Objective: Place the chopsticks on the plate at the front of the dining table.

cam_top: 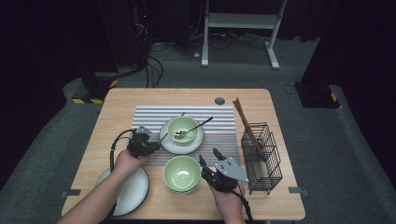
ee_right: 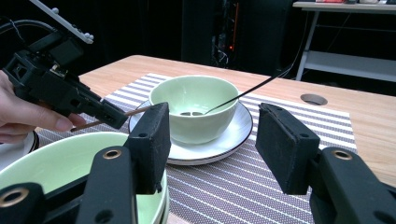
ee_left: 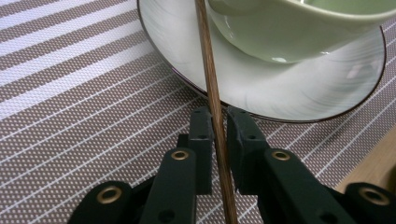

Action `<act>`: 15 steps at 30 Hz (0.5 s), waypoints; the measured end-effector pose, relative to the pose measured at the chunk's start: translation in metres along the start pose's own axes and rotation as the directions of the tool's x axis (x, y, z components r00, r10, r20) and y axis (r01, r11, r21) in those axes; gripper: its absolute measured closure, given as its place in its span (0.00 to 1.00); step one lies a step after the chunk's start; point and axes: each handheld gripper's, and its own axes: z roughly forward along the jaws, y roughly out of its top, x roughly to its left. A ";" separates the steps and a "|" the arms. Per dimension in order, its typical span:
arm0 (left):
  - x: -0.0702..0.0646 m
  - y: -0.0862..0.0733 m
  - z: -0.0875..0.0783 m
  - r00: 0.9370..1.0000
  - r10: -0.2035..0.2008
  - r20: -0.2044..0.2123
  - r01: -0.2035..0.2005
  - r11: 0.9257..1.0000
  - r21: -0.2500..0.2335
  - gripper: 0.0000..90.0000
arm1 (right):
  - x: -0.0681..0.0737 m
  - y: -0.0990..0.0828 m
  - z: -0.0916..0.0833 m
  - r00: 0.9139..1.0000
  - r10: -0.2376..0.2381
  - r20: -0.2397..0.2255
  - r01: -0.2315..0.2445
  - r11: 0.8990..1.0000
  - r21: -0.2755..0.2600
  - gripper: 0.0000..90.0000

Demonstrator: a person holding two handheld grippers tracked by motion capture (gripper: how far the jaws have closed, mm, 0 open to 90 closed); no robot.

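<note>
A brown chopstick (ee_left: 208, 56) runs between the jaws of my left gripper (ee_left: 219, 122), its far end over the white saucer (ee_left: 289, 93). The left pad touches the stick and a thin gap shows at the right pad, so the jaws stand barely open around it. In the high view the left gripper (cam_top: 154, 145) sits at the saucer's (cam_top: 170, 145) left edge. A green bowl (cam_top: 184, 125) with a spoon (cam_top: 200, 125) stands on that saucer. My right gripper (cam_top: 209, 156) is open and empty, beside a second green bowl (cam_top: 182, 173); its wide jaws (ee_right: 212, 135) frame the far bowl (ee_right: 196, 100).
A striped placemat (cam_top: 149, 116) lies under the saucer. A black wire basket (cam_top: 262, 158) with several chopsticks (cam_top: 243, 119) stands at the right. A white dark-rimmed plate (cam_top: 133, 191) lies at the front left under the left forearm. The table's front edge is close.
</note>
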 end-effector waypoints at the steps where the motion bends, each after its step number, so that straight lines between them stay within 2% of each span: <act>1: 0.000 0.000 0.000 1.000 0.005 0.001 -0.005 1.000 0.000 0.88 | 0.000 0.000 0.000 1.000 -0.003 -0.001 0.003 1.000 0.000 0.49; 6: -0.001 -0.002 0.000 1.000 0.003 0.009 -0.003 1.000 -0.002 0.83 | 0.000 -0.001 0.001 1.000 0.002 -0.003 -0.002 1.000 0.004 0.50; 15: -0.007 -0.001 -0.005 0.999 0.027 0.018 -0.027 0.999 -0.019 0.82 | 0.000 -0.002 0.001 1.000 0.006 -0.001 -0.006 1.000 0.008 0.50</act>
